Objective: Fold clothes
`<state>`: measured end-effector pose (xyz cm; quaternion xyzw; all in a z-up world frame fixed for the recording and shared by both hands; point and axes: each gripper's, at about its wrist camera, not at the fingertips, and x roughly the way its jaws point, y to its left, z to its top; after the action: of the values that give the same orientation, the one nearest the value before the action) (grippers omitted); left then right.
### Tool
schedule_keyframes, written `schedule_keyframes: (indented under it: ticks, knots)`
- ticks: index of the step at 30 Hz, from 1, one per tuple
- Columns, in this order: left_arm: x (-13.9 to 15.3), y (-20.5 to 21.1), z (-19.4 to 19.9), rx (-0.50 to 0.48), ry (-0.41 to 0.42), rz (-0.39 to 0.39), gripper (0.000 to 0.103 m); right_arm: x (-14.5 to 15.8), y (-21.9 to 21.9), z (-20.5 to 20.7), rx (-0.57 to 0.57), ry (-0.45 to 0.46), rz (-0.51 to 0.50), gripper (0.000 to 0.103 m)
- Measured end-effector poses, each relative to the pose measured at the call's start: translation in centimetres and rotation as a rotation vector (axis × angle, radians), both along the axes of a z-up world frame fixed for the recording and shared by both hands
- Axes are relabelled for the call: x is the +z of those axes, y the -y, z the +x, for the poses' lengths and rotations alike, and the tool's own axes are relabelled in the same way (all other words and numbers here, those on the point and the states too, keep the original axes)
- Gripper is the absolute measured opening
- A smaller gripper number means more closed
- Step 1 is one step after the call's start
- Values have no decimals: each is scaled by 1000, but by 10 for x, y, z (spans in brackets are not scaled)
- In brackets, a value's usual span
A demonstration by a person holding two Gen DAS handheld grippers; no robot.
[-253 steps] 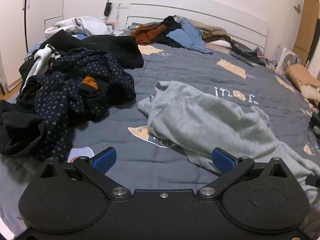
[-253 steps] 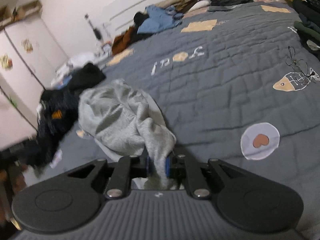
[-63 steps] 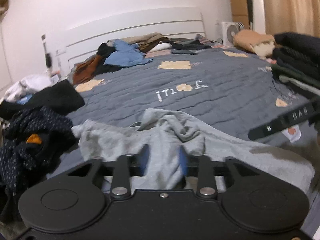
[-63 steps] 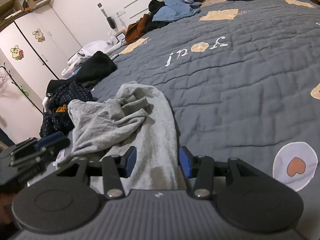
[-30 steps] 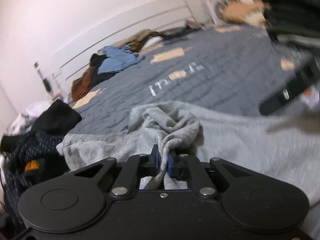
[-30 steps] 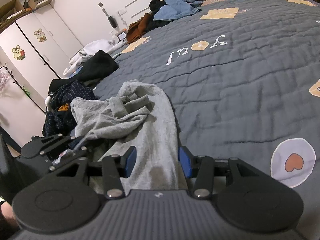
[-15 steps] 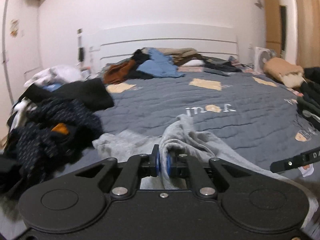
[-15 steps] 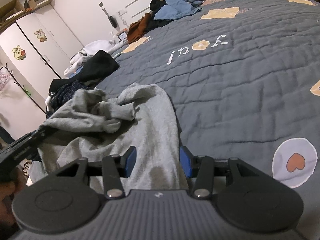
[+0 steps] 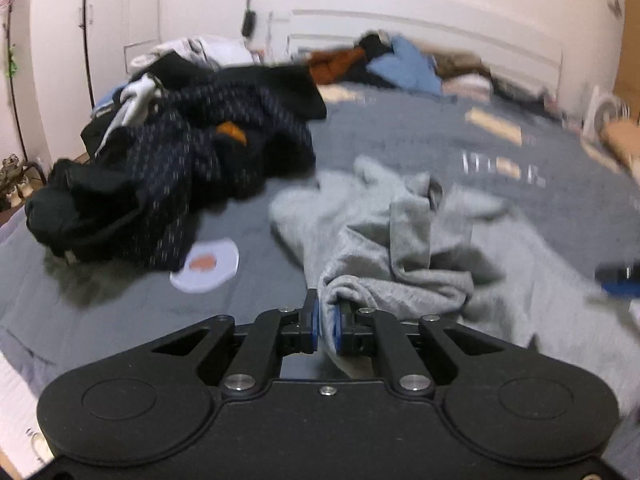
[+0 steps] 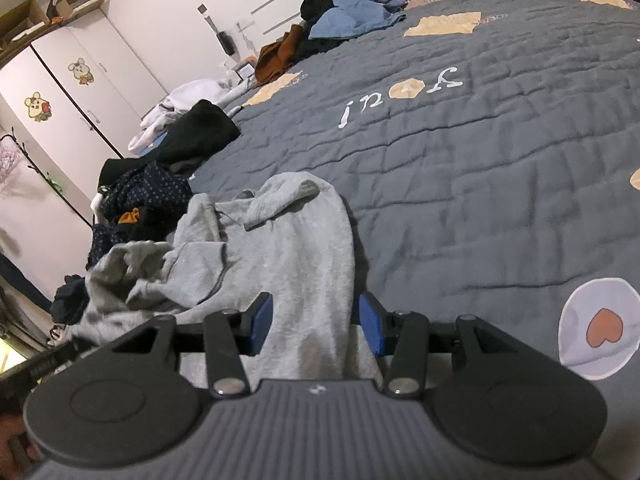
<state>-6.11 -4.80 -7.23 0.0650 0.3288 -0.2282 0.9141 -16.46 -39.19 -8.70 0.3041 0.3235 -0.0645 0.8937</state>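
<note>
A crumpled grey sweatshirt [image 9: 404, 236] lies on the grey quilted bed [image 9: 400, 128]. My left gripper [image 9: 326, 322] is shut on a bunched fold of it at its near left edge. In the right wrist view the same grey sweatshirt [image 10: 288, 256] stretches away from my right gripper [image 10: 316, 322], which is open with the cloth lying between its blue pads, not pinched. A blue pad of the right gripper shows blurred at the right edge of the left wrist view [image 9: 620, 280].
A heap of dark clothes [image 9: 172, 168] lies left of the sweatshirt, also in the right wrist view [image 10: 144, 200]. More clothes [image 9: 392, 64] are piled by the white headboard. White wardrobes [image 10: 72, 92] stand at the left. Bare quilt [image 10: 500, 184] lies to the right.
My left gripper, still shut on the grey cloth, has swung left and pulled the fold toward the bed's near left. The right gripper has stayed open in place.
</note>
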Motion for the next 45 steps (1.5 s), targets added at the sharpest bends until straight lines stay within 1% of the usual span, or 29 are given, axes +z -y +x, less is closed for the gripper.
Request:
schedule_keyframes:
  ticks: [3,5,6,7,8,9,10,13,15,18,20,21,22,23,26,28,29,30,31,32,33,34,37,40,43,45]
  knots:
    - [2,-2,-10,-42,17,8,11,-6,-2,6,-1,-13,-2,47]
    - [6,-1,-14,-77,47,1,11,-10,-1,9,-8,-18,0,47]
    - [8,1,-15,-94,56,-6,14,-12,0,12,-13,-20,8,47]
    - [10,3,-16,-111,63,-13,22,-14,0,14,-18,-23,15,47]
    - [12,5,-17,-128,71,-20,27,-16,1,16,-20,-24,25,47]
    - [14,7,-19,-137,93,-13,37,-18,1,18,-21,-26,35,47]
    - [15,11,-21,-150,127,3,42,-20,1,20,-22,-30,41,47]
    - [24,23,-23,-197,198,45,43,-22,-3,26,-13,-44,31,47]
    - [31,31,-22,-223,218,33,44,-23,-5,29,-8,-50,32,47]
    - [39,41,-21,-257,242,12,52,-25,-7,32,4,-54,36,47]
    - [42,50,-20,-287,253,9,52,-26,-7,34,10,-58,40,47]
    - [42,55,-19,-298,259,18,54,-27,-7,35,12,-61,42,47]
    - [40,60,-17,-307,264,33,59,-29,-7,36,14,-64,44,47]
    - [36,64,-13,-313,266,48,61,-29,-7,37,15,-67,44,47]
    - [16,76,-1,-318,248,116,61,-31,-8,37,14,-64,44,47]
    - [2,80,7,-314,219,145,60,-31,-10,38,13,-59,45,47]
    - [-4,82,12,-309,198,153,56,-31,-10,38,13,-56,45,47]
    - [-6,78,16,-303,172,142,36,-31,-11,37,12,-53,46,45]
    - [-8,75,20,-297,146,129,16,-32,-11,37,5,-48,54,42]
    - [-10,72,24,-291,120,117,13,-31,-12,37,4,-41,63,29]
    - [-7,66,29,-278,104,85,11,-31,-12,36,4,-34,73,12]
    - [-5,61,32,-263,105,61,8,-31,-13,36,2,-27,82,7]
    - [10,43,36,-189,148,6,7,-27,-11,32,-35,1,103,5]
    - [26,20,44,-93,178,-67,7,-13,-3,22,-108,65,89,4]
    - [37,-1,53,7,199,-76,7,5,13,8,-184,131,79,4]
    - [39,-12,60,52,174,-61,7,15,24,-3,-239,164,71,4]
